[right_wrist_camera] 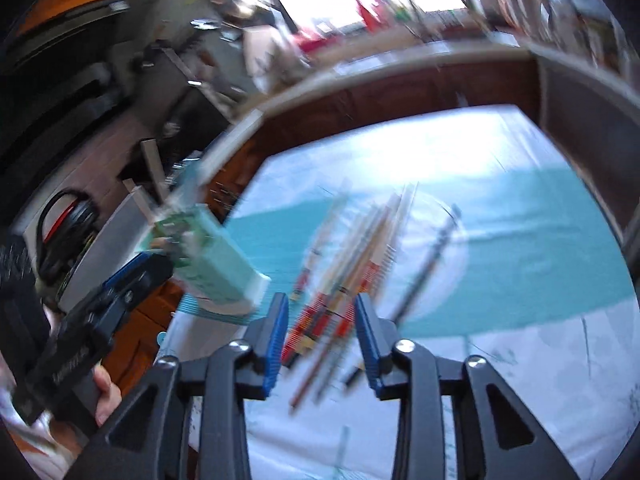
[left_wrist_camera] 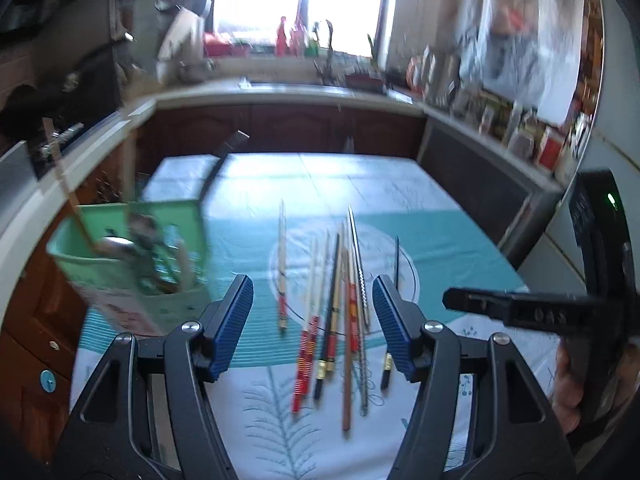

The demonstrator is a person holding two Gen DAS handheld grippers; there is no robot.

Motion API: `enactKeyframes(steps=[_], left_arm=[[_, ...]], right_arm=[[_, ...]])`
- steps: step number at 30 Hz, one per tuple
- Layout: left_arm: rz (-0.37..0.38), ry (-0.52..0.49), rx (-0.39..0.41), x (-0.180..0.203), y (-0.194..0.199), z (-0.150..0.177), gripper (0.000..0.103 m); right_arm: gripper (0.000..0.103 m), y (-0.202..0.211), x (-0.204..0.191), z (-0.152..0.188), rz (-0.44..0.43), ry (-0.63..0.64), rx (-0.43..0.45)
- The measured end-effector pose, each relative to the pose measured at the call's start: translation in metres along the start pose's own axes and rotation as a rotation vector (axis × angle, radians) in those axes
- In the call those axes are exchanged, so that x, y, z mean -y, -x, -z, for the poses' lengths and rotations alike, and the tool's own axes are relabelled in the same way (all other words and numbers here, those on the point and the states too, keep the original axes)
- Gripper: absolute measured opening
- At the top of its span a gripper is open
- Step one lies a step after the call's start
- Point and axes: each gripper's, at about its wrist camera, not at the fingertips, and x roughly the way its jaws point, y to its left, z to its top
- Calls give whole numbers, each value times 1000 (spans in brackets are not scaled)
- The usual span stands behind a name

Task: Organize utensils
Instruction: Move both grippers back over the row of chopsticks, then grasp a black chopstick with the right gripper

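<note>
Over a tabletop point(left_wrist_camera: 400, 184) spread with a teal and white cloth, a bundle of chopsticks point(left_wrist_camera: 340, 312) lies side by side near the middle, one pair set slightly apart to the left. A green holder point(left_wrist_camera: 132, 264) with utensils standing in it is at the left edge. The left tool point(left_wrist_camera: 313, 322) hangs above the chopsticks with its blue pads apart and nothing between them. The right tool point(right_wrist_camera: 321, 334), blurred, also has its pads apart, gripping nothing.
</note>
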Motion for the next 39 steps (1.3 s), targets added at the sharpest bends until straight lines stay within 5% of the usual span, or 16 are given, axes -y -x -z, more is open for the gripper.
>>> enactKeyframes(steps=[8, 12, 27, 29, 31, 34, 39], left_arm=[[13, -96, -213, 36, -92, -21, 59], [3, -95, -296, 41, -126, -25, 51], [39, -69, -369, 8, -157, -32, 49], [51, -71, -382, 9, -160, -35, 45], [66, -72, -406, 11, -168, -39, 31], [101, -65, -466, 14, -184, -43, 18], [123, -40, -558, 14, -211, -45, 12]], right_arm=[[20, -51, 60, -32, 91, -179, -234], [20, -83, 74, -43, 132, -243, -324], [18, -156, 55, -69, 421, -153, -452], [13, -163, 46, -69, 473, -93, -463], [10, -166, 43, -69, 496, -65, -469], [7, -165, 46, -69, 474, -59, -479], [5, -152, 66, -65, 390, -149, -476]])
